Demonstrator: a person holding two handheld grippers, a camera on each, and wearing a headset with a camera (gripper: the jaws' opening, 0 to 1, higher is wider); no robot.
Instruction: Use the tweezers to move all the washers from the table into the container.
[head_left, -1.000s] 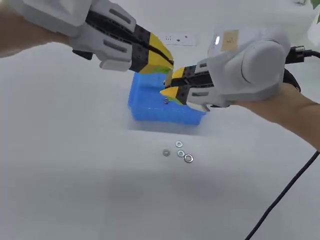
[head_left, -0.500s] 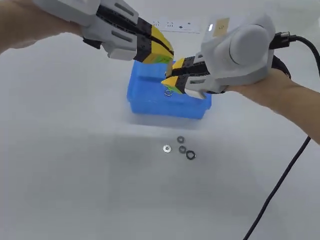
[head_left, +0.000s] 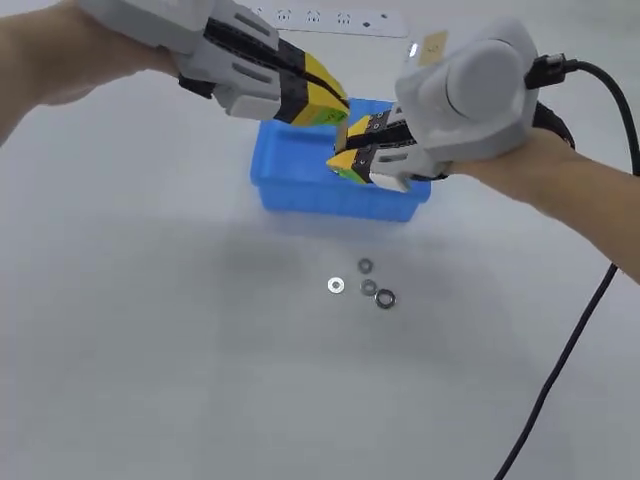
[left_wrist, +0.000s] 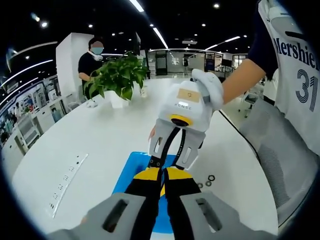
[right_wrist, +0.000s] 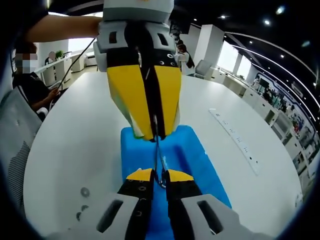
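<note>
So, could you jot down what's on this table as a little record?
Blue container: under both tool tips
Left tool: shut on the tweezers
Right tool: shut on the tweezers' other end
Washers: four, clustered on the table in front of the container
Table: white

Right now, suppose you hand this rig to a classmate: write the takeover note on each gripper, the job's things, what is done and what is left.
Left gripper: shut on the tweezers.
Right gripper: shut on the same tweezers.
Both hang over the blue container.
Four washers lie on the table, on the person's side of the container.
Done: cannot tell how many washers are inside.
Left: move those four in.
</note>
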